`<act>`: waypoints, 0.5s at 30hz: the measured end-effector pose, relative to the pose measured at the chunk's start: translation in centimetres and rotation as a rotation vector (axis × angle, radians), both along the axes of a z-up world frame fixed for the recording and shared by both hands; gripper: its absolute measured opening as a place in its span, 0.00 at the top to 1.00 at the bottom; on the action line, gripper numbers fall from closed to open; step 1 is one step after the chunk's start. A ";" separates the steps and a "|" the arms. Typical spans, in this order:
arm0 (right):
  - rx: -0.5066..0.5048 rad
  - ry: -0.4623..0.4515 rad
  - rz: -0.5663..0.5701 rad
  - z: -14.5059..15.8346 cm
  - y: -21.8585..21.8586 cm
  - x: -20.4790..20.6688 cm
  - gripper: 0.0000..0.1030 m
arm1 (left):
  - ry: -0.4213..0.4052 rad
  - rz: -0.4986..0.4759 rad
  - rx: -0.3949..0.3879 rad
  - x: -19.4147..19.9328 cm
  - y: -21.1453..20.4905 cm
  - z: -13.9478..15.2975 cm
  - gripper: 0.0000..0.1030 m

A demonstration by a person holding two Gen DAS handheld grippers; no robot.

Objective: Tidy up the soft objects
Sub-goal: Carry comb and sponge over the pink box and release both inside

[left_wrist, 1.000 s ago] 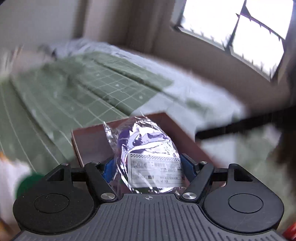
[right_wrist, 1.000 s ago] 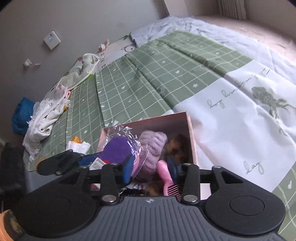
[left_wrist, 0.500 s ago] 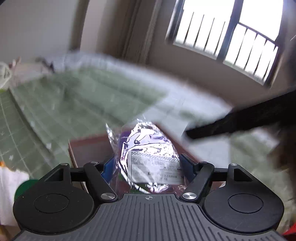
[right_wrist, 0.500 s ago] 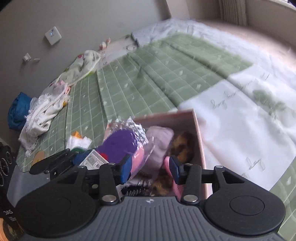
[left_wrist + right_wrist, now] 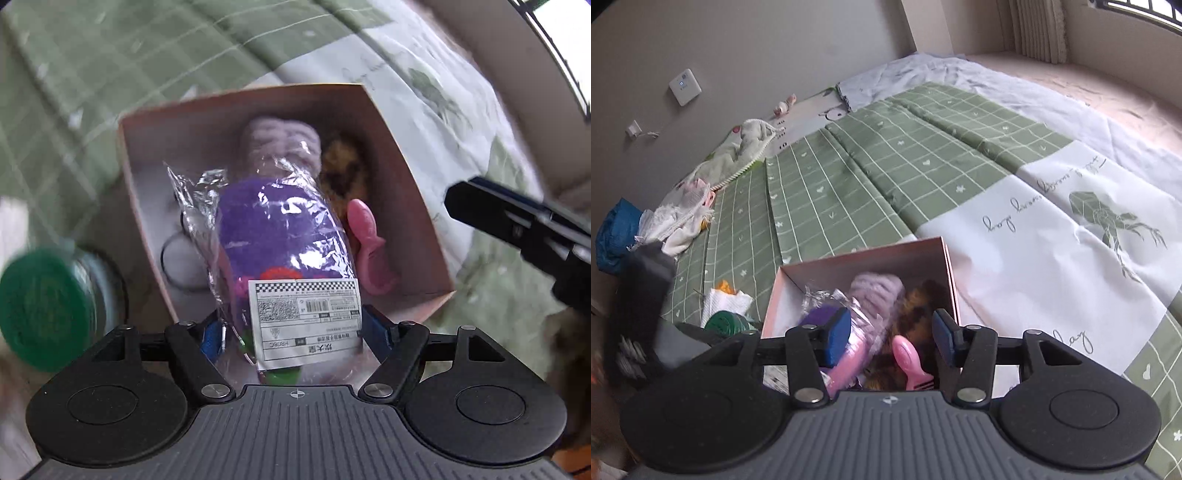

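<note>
My left gripper [image 5: 295, 332] is shut on a purple plush toy in a clear plastic bag [image 5: 280, 236] with a white label. It hangs tilted down over an open pink box [image 5: 399, 147] on the bed. In the box lie a lilac knitted piece [image 5: 280, 136], a brown fuzzy item [image 5: 343, 166], a pink comb [image 5: 365, 236] and a black hair tie [image 5: 177, 266]. My right gripper [image 5: 890, 336] hovers at the near rim of the box [image 5: 864, 254]. Its jaws are opening, and nothing is pressed between them. The bagged toy [image 5: 820, 317] shows just left of its left pad.
A jar with a green lid [image 5: 40, 306] and a white cloth [image 5: 724, 301] sit left of the box. Towels and clothes [image 5: 738, 155] are piled along the far left of the green checked bedspread [image 5: 886, 166]. A white printed sheet [image 5: 1052, 240] spreads to the right.
My left gripper has tipped sharply downward with the bagged toy, so it now looks into the box instead of across the bed. The right gripper's jaws stand a little wider.
</note>
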State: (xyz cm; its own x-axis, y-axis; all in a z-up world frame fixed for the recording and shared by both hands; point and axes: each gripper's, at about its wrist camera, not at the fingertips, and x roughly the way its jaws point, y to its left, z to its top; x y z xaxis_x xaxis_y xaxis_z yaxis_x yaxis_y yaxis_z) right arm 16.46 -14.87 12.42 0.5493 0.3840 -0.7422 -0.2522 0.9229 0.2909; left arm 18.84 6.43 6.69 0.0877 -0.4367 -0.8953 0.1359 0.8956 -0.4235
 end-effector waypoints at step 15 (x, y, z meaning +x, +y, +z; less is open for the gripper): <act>0.010 -0.059 0.002 1.7 0.3 -0.8 0.52 | -0.314 -0.163 0.039 -3.1 -2.1 -0.8 0.29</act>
State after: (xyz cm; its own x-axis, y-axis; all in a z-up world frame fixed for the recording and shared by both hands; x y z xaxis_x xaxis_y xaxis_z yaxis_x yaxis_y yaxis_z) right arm 15.69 -14.61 14.11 0.5911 0.3925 -0.7047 -0.2707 0.9195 0.2851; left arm 15.71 4.36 5.87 0.2927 -0.4335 -0.8523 0.3967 0.8661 -0.3043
